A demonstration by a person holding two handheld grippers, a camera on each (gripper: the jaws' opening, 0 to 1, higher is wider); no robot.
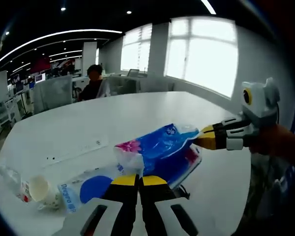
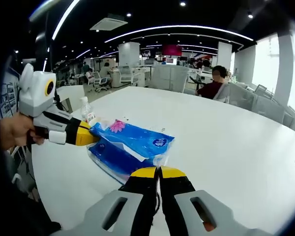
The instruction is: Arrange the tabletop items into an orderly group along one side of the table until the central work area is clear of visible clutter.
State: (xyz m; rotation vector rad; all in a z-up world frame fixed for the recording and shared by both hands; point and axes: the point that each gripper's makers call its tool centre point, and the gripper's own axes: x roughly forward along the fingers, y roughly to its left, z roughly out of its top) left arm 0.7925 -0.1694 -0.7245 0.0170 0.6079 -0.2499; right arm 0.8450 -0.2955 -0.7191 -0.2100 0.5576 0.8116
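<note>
Now we are gripping the blue tissue pack point(image 1: 160, 150) from both ends, each gripper's yellow-tipped jaws pinched onto its wrapper: the left gripper point(image 1: 138, 181) at one end, the right gripper point(image 2: 158, 172) at the other. It is lying across a second blue pack point(image 2: 108, 160) on the white table point(image 2: 226, 142), near a clear bottle point(image 2: 87, 110).

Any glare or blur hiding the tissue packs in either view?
Left gripper view: windows blown out, table sheen mild, tissue packs readable, slightly soft. Right gripper view: packs evenly lit; fisheye bends the table edge.
</note>
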